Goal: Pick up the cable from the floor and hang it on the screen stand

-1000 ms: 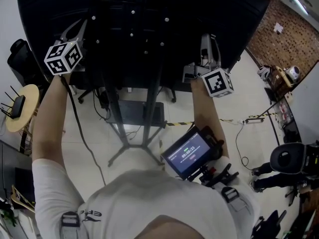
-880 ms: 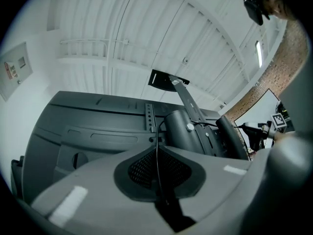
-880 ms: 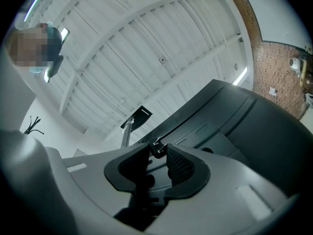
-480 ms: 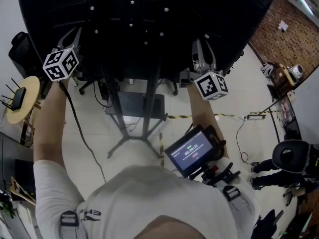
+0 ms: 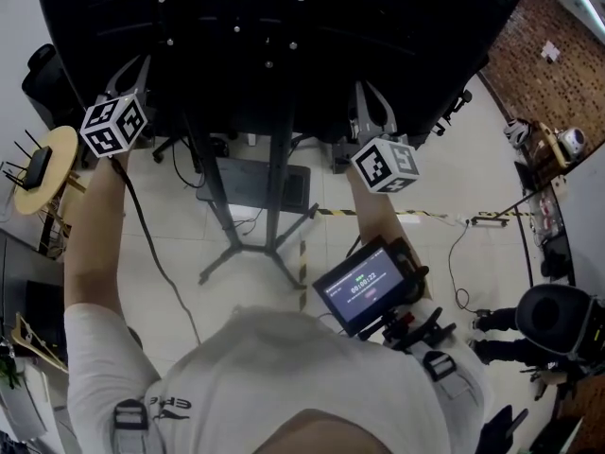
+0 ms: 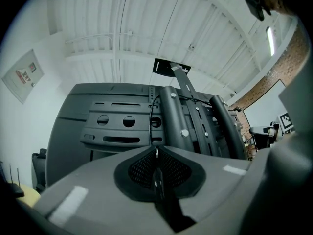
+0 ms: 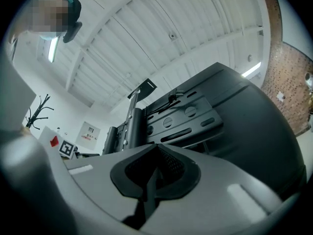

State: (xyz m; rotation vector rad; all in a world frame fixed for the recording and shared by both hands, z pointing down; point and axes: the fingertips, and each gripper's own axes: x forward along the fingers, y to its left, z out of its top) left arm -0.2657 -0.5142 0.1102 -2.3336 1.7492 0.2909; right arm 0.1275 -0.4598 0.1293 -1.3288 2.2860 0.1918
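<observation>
The back of the black screen (image 5: pixel 274 36) fills the top of the head view, on its stand (image 5: pixel 277 183). My left gripper (image 5: pixel 140 62) is raised at the screen's left edge, shut on a thin black cable (image 6: pixel 149 112). The cable runs up from the jaw tips (image 6: pixel 156 147) to the mount bracket (image 6: pixel 122 124), and its other end (image 5: pixel 142 220) hangs along my left arm toward the floor. My right gripper (image 5: pixel 367 91) is raised at the screen's right side. Its jaws (image 7: pixel 157 145) have just been closing and meet with nothing between them.
A round wooden side table (image 5: pixel 59 149) with a router stands at the left. Black-and-yellow tape (image 5: pixel 331 213) and a loose wire (image 5: pixel 458 253) lie on the tiled floor. A small monitor (image 5: pixel 364 287) hangs at my chest. A person (image 5: pixel 553 315) sits at the far right.
Both grippers have come down a little against the screen. The right one has also drifted left toward the stand. The cable still hangs from the left gripper.
</observation>
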